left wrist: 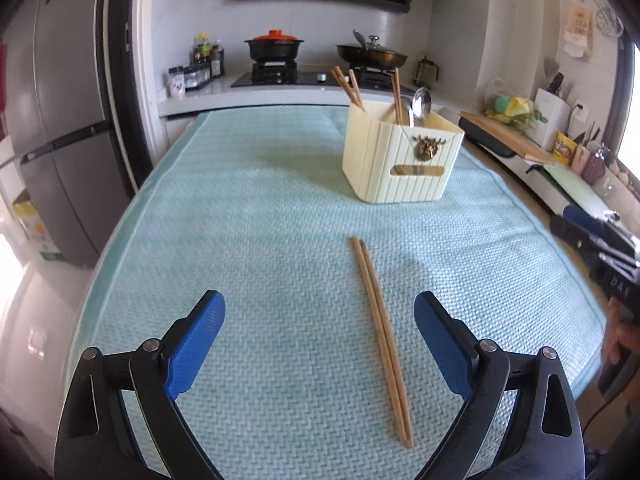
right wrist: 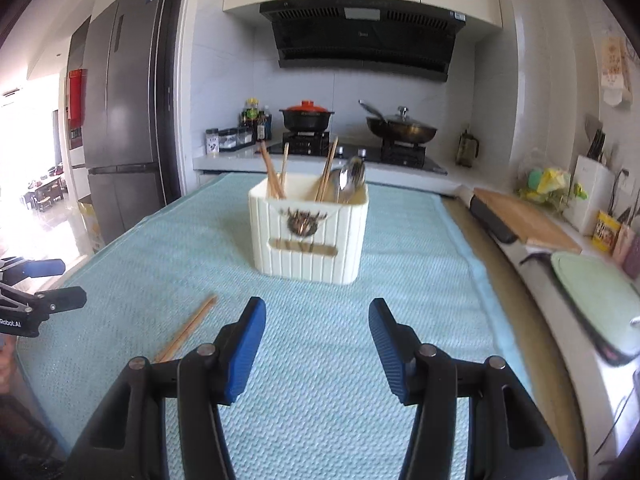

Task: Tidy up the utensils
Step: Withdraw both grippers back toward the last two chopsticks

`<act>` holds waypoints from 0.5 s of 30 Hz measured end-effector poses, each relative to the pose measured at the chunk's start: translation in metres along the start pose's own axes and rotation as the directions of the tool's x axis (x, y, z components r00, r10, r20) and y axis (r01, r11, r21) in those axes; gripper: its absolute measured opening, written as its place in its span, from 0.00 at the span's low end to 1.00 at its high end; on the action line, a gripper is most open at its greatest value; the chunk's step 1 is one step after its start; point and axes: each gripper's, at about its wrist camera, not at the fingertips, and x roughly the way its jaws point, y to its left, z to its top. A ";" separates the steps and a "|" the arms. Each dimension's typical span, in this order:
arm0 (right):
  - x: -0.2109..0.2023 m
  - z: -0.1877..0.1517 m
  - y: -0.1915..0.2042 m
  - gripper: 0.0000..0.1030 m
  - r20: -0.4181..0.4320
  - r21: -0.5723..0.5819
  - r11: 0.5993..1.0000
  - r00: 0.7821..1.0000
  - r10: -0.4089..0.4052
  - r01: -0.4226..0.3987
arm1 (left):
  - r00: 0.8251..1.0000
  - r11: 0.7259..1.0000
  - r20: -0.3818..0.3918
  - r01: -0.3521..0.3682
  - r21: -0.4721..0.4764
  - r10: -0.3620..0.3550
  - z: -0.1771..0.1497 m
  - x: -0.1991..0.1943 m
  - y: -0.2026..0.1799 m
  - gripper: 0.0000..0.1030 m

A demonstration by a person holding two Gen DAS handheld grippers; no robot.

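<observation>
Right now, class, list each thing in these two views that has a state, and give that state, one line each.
left gripper: open, empty
right gripper: open, empty
pair of chopsticks: lying flat on the mat, side by side
utensil holder: upright, holding chopsticks and spoons
spoon: standing in the holder
black pot: orange lid on
wok: glass lid on

mat (left wrist: 240,208): on table | holder (left wrist: 400,160): on mat, far side | loose chopsticks (left wrist: 380,336): on mat, before holder | spoon (left wrist: 421,106): in holder | stove (left wrist: 280,74): behind mat
</observation>
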 end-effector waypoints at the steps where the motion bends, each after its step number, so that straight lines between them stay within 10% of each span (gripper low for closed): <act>1: 0.004 -0.009 0.004 0.53 -0.020 0.012 1.000 1.000 0.011 -0.011 | 1.000 1.000 -0.011 0.004 -0.009 -0.004 -0.005 0.005 0.000 0.93; 15: 0.050 -0.051 0.045 0.51 -0.210 0.080 0.988 0.966 0.150 -0.136 | 0.996 0.994 -0.050 -0.083 -0.072 0.080 -0.044 0.018 0.027 0.93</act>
